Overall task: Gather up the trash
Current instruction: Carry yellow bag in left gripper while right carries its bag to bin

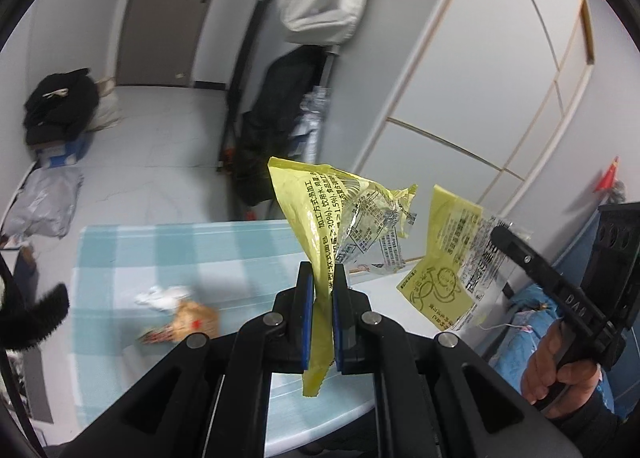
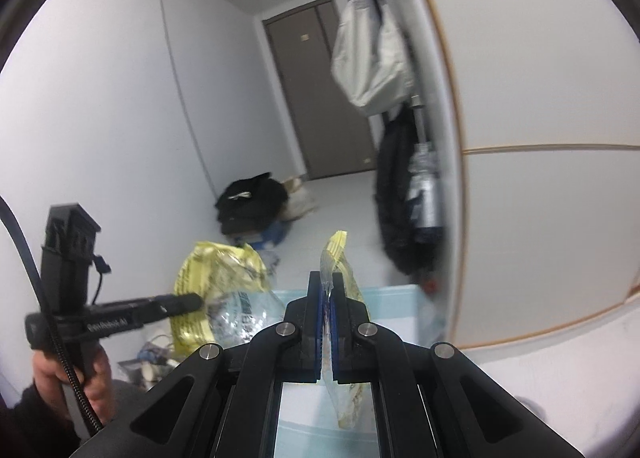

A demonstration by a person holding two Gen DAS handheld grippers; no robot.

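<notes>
Clamping yellow wrapper (image 1: 316, 217), left tool (image 1: 322, 282) above table edge (image 1: 320, 424); right tool (image 2: 327, 290) pinching second wrapper (image 2: 340, 254).

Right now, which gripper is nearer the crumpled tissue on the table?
Left. The left gripper hangs just above and beside the tissue; the right gripper is farther off, past the table's far edge.

wrist views (close), shared table (image 1: 168, 242)

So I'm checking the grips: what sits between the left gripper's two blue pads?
In the left wrist view, a yellow wrapper is pinched between the left gripper's blue pads, its tail hanging below them.
</notes>
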